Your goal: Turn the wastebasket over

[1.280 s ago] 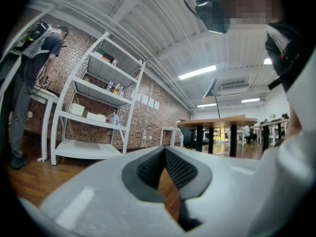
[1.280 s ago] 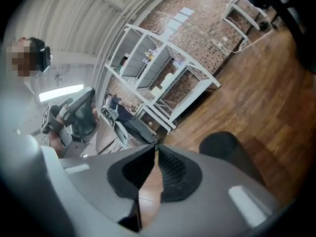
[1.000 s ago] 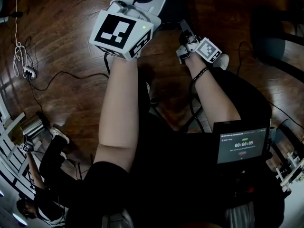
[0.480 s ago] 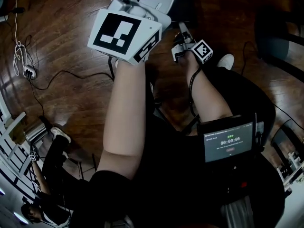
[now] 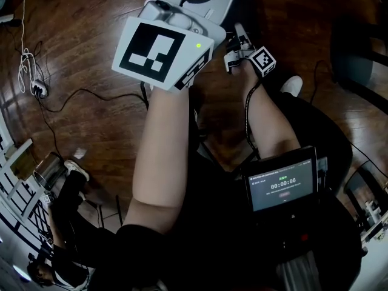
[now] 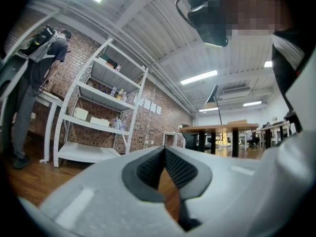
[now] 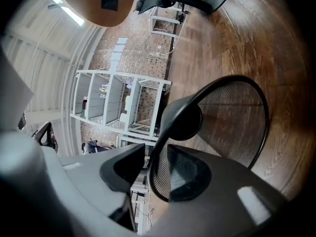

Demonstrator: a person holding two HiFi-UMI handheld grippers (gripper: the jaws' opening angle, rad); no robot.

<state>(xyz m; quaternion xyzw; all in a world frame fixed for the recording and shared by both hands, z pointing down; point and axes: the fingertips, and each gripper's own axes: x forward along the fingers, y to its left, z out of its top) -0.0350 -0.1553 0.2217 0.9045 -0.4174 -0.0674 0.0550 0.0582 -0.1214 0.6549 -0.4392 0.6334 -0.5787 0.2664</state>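
Dark wood floor [image 5: 91, 53]; brick wall and white shelving [image 7: 118, 102] at 9 o'clock in the right gripper view. Right gripper [image 7: 155, 166] has just been opening: jaws wide, astride the mesh wastebasket [image 7: 237, 122] rim, not pinching. The basket fills 1 to 4 o'clock, low by the floor. Left gripper [image 6: 164, 154] clenched, empty. Probably best to back straight off the rim without snagging it. Head view shows the arms but no clear basket.

Black clothes [image 5: 206, 223], white shoe [image 5: 295, 85], wrist cord [image 5: 247, 111]
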